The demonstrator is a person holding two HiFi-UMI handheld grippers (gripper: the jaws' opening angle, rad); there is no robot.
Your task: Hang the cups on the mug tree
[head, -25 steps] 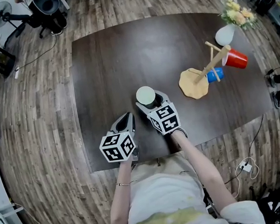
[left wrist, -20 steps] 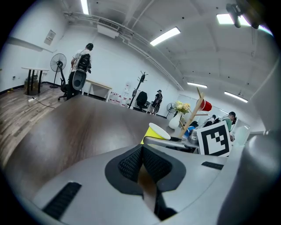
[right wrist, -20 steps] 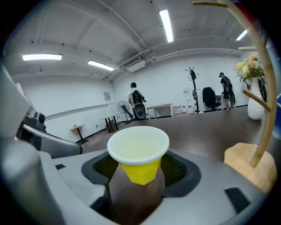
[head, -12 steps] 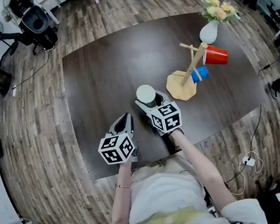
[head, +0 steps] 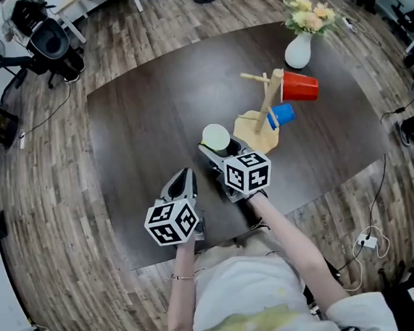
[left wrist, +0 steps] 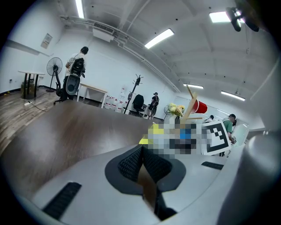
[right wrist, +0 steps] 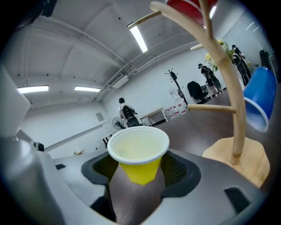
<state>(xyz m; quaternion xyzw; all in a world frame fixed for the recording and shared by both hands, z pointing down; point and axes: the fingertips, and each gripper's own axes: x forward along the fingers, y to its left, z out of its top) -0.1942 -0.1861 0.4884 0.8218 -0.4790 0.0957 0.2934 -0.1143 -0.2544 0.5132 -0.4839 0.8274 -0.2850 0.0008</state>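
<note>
The right gripper point(head: 220, 151) holds a yellow cup point(right wrist: 138, 151) by its lower body. The fingers point(right wrist: 180, 169) are clamped on either side of it and the white-lined mouth faces up. The cup is above the table point(head: 151, 115), just beside the base of the mug tree point(head: 264, 112). A red cup point(head: 299, 86) and a blue cup point(head: 281, 115) already hang on the tree's far side. The left gripper point(left wrist: 142, 165) sits back near the person with its fingers point(left wrist: 131, 165) together and nothing between them.

The step in hand looks like bringing the yellow cup to a free peg. Two bare pegs show in the right gripper view: a lower one point(right wrist: 210, 107) pointing toward the cup, and a higher one near the top of the trunk. The lower one seems the easier choice, since it is closer and well clear of the red cup.

The blue cup appears to sit with its mouth over its peg, so the yellow cup probably needs tipping until its mouth faces the peg's tip. It is best to do that roll before closing in, then slide the cup along the peg's line rather than swinging it across. The grip should stay firm but not crushing, as the cup looks thin-walled. The tree looks light, so a knock on the trunk could shift it or shake the hung cups. The idle left gripper could steady the base if needed. The fingers should open only once the cup rests well down the peg.
</note>
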